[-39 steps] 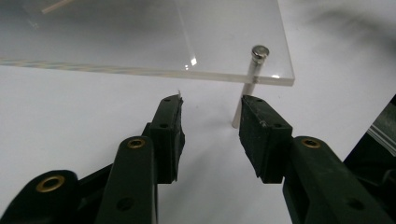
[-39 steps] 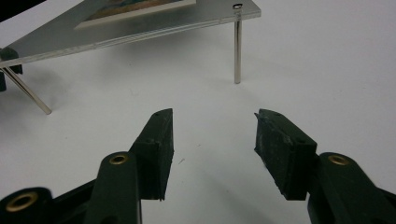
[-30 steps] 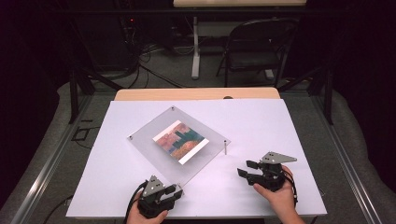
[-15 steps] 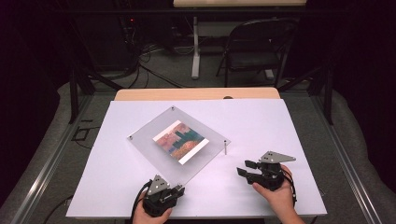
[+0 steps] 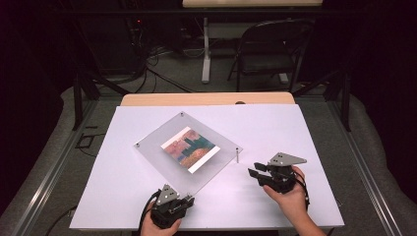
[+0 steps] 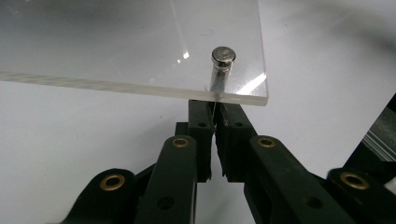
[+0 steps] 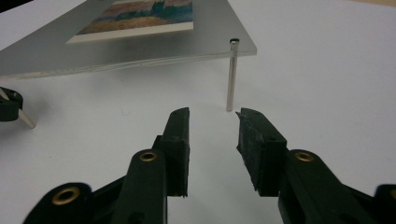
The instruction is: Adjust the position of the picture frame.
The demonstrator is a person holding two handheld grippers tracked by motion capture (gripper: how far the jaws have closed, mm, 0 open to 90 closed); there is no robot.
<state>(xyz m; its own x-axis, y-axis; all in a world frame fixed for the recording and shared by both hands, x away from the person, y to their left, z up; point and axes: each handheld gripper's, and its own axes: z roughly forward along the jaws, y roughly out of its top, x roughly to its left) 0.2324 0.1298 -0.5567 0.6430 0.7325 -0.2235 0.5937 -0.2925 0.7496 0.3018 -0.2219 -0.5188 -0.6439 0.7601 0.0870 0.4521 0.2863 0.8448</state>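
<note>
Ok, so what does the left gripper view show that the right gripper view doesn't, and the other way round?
Left gripper view: the left gripper shut on a thin metal post under the plate's corner, with the round cap on top. Right gripper view: the colourful print, and the right gripper, whose jaws have just been closing with nothing between them; a second upright post stands just beyond its tips. Both: the clear plate and the white table.

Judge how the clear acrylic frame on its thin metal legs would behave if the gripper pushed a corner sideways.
The acrylic frame looks stiff, so it would probably move as one flat piece. Its metal legs are thin and tall, so it may wobble or skid on the smooth white table. The left gripper, shut on one leg, probably steadies it.
</note>
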